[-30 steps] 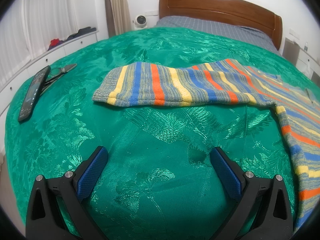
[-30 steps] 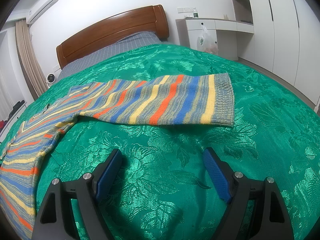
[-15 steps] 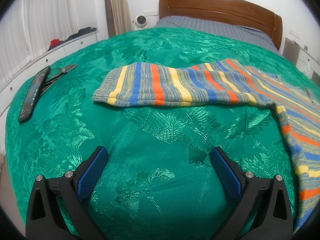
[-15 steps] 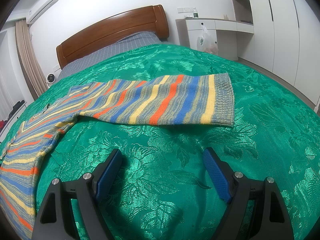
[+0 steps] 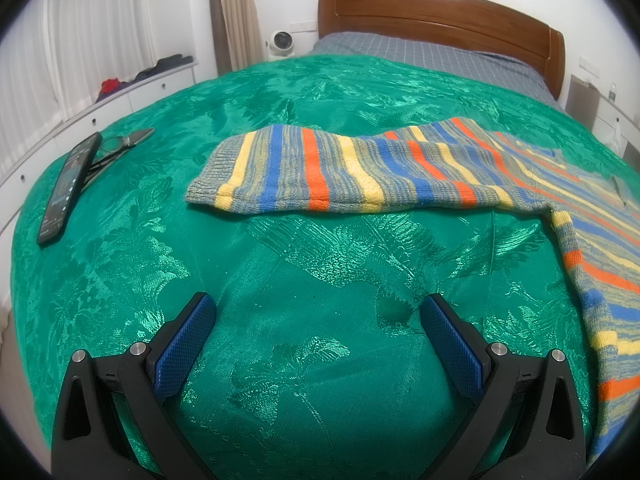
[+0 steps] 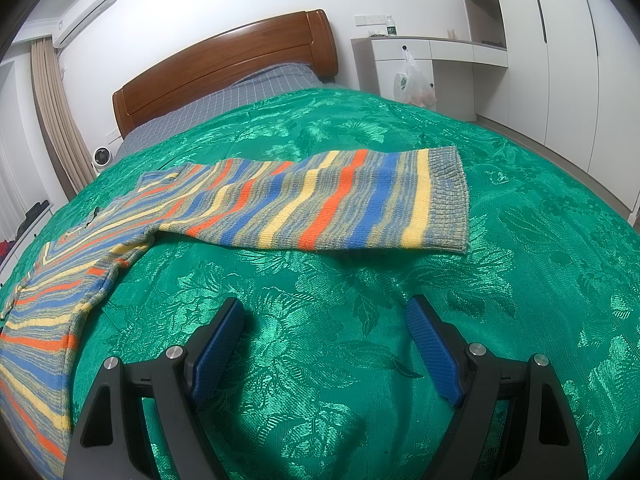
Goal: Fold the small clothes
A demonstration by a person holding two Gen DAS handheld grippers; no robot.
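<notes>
Nothing has moved since the earlier frames: both grippers hang in the same spots over the bed, and the sweater lies as it did.

Left gripper [image 5: 316, 312]: jaws spread wide, blue pads facing each other, nothing between them but green cloth. It points down at the bedspread [image 5: 280, 280], short of the sweater's near edge, not touching the knit.

Right gripper [image 6: 325, 318]: jaws likewise wide apart, empty, over bare bedspread [image 6: 520, 280] and short of the sleeve.

Striped sweater [image 5: 420, 172]: knit in grey, blue, yellow and orange bands, spread flat on the green brocade bedspread. In the left view one sleeve [image 5: 304, 172] runs out to the left, its ribbed cuff nearest the left edge of the garment; the body runs off the right side of the picture. In the right view the sweater [image 6: 120, 232] has its other sleeve [image 6: 340, 208] stretched to the right, ribbed cuff at its end, body trailing to the lower left corner.

Also on the bedspread, left view: a dark phone [image 5: 68, 188] lying flat near the left edge, a pair of glasses [image 5: 120, 146] just beyond it, touching or nearly so. Well apart from the sweater.

Behind: wooden headboard [image 5: 440, 16], grey checked sheet [image 5: 420, 56], small white fan [image 5: 280, 44] by the curtain. Right view shows a plastic bag [image 6: 412, 84] hung on the white cabinet.
</notes>
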